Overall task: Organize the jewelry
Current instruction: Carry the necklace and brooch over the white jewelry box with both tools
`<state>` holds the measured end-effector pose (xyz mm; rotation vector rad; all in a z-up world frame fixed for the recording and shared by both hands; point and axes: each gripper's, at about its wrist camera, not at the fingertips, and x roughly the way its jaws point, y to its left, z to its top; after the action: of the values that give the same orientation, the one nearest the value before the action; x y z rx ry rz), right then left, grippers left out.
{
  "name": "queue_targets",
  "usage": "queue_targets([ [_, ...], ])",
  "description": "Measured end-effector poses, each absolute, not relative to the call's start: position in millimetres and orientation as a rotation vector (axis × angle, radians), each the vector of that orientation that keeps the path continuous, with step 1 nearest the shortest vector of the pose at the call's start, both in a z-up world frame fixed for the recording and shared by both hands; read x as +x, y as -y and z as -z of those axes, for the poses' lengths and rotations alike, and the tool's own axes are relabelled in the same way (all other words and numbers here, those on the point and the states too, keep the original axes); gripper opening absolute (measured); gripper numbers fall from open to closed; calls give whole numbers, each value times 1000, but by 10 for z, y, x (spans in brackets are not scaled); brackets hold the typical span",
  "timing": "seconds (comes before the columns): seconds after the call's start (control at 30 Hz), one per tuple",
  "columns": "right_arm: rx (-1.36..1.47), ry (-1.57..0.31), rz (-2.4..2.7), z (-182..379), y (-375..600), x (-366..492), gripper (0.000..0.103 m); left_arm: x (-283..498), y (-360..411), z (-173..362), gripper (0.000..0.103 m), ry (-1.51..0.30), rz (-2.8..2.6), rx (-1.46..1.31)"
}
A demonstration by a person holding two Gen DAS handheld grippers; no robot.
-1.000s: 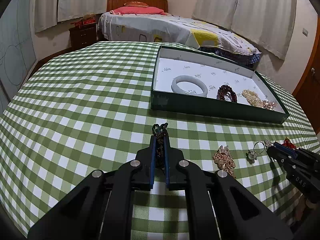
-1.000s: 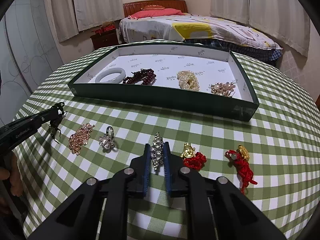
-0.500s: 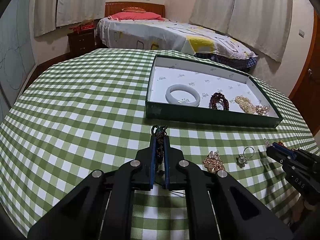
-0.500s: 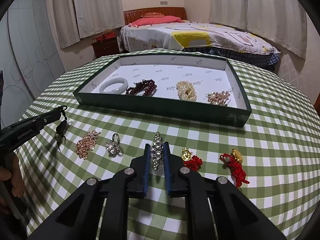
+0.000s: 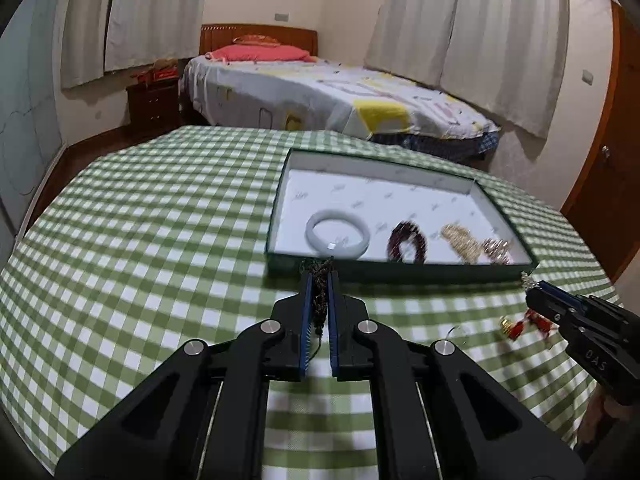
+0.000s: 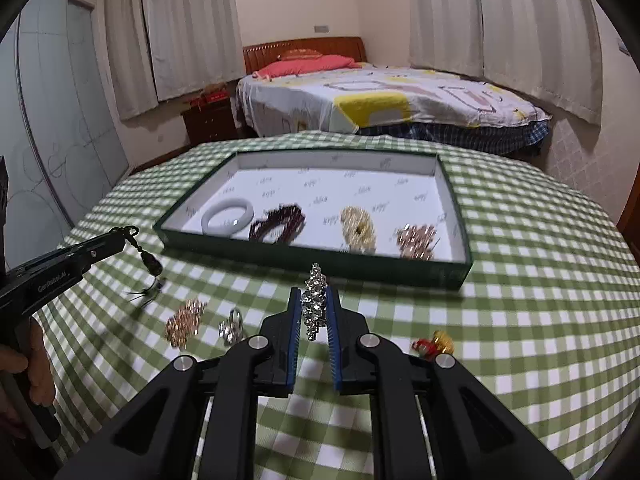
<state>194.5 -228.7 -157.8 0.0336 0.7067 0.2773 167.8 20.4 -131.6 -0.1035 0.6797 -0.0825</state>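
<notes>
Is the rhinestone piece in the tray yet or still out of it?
Out. The right gripper holds the rhinestone piece short of the tray's near wall, above the tablecloth.

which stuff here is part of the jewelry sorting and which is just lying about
Part of the job:
left gripper shut on dark tassel charm
right gripper shut on rhinestone brooch
green tray
white bangle
ring

Just there:
bed
nightstand
curtains

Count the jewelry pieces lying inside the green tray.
4, in a row along the tray's near side: white bangle at left, dark red bracelet, pearl bracelet, rose-gold piece at right.
</notes>
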Motion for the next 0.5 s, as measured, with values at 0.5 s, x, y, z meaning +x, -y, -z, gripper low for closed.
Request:
queue_targets([
  [0.5,51,-594,-225,1239,2507,2483,13,2206,66,875,8,-553,153,-110],
])
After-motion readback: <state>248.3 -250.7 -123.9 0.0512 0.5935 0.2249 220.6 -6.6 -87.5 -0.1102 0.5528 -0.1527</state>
